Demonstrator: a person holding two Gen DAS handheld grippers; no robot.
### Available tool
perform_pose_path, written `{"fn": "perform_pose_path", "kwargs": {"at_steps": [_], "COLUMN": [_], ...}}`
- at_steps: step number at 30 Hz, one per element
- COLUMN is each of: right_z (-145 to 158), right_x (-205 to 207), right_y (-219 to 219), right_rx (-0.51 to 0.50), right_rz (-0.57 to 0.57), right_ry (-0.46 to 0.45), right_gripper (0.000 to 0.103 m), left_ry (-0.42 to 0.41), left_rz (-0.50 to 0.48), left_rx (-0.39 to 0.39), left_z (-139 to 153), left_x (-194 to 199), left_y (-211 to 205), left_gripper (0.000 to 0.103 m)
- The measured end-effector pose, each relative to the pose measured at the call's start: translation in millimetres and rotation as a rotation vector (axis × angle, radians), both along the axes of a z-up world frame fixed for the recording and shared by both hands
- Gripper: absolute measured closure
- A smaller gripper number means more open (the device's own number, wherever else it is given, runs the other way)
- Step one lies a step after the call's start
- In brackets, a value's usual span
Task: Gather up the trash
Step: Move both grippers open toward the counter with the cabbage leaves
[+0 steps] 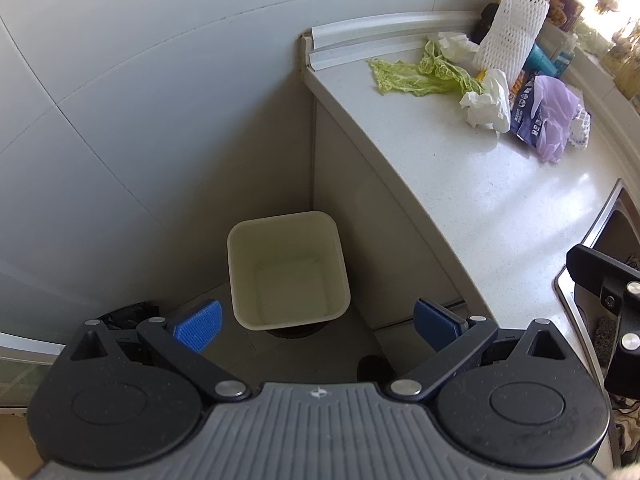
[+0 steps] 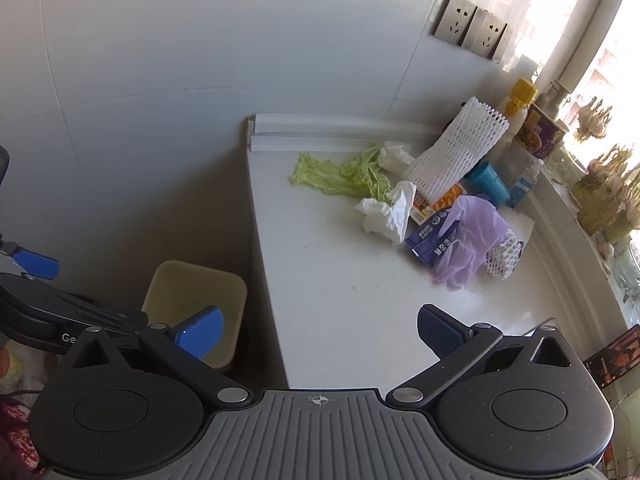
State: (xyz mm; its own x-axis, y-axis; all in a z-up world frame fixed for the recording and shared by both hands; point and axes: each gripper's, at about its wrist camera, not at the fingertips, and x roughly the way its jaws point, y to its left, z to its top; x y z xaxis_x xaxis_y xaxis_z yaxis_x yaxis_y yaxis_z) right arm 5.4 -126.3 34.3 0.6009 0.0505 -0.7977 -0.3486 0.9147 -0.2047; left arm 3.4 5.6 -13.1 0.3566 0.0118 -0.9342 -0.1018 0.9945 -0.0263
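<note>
A cream square bin [image 1: 286, 268] stands on the floor in the corner beside the counter, with nothing visible inside; it also shows as the bin [image 2: 192, 284] in the right wrist view. My left gripper [image 1: 316, 326] hangs open above it, holding nothing. My right gripper [image 2: 318, 334] is open over the counter's near edge. Trash lies at the counter's far end: green cabbage leaves [image 2: 340, 174], crumpled white tissue [image 2: 386, 212], a purple glove [image 2: 470, 236] on a blue wrapper [image 2: 428, 240], and white foam netting [image 2: 456, 152].
The white counter [image 2: 340, 280] meets a tiled wall [image 2: 160, 80] with sockets [image 2: 472, 26]. Bottles, a noodle cup [image 2: 538, 130] and a blue cup [image 2: 488, 180] crowd the back right. A steel sink [image 1: 616, 232] sits right of the counter. A black object [image 1: 128, 314] lies on the floor.
</note>
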Motion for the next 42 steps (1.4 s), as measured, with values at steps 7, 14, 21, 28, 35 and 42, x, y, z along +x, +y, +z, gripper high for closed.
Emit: {"fn": "perform_pose_path", "kwargs": {"at_steps": [7,14,21,28,35,42], "right_z": [-0.8,-1.2,-1.1,0.3,0.9,-0.7], "right_x": [3.6,5.9,8.6,13.0,17.5,23.0], "right_y": [2.4,1.6,0.4,-2.4,-4.2,-8.0], "right_rx": [-0.005,-0.002,-0.004,0.000,0.000,0.000], "right_rz": [0.011,0.010,0.006,-0.001,-0.011,-0.021], "right_ry": [0.006,0.003,0.004,0.001,-0.004,-0.005], "right_gripper": [0.000,0.000,0.000,0.000,0.000,0.000], "left_ry": [0.003,0.002,0.002,-0.003,-0.009,-0.012], "left_rz": [0.003,-0.003,-0.002,0.000,0.001,0.002], "left_rx": [-0.012,-0.020,-0.028,-0.034,-0.041,-0.051], "left_z": [-1.0,-1.1,-0.5,0.6,1.4,1.7], "left_x": [2.2,4.1,7.2,10.1,11.8,18.2], "left_y": [1.1,1.2,-0.2,-0.7,-1.6,-6.0], "left_gripper": [0.001,0.001,0.001,0.001,0.001,0.001]}}
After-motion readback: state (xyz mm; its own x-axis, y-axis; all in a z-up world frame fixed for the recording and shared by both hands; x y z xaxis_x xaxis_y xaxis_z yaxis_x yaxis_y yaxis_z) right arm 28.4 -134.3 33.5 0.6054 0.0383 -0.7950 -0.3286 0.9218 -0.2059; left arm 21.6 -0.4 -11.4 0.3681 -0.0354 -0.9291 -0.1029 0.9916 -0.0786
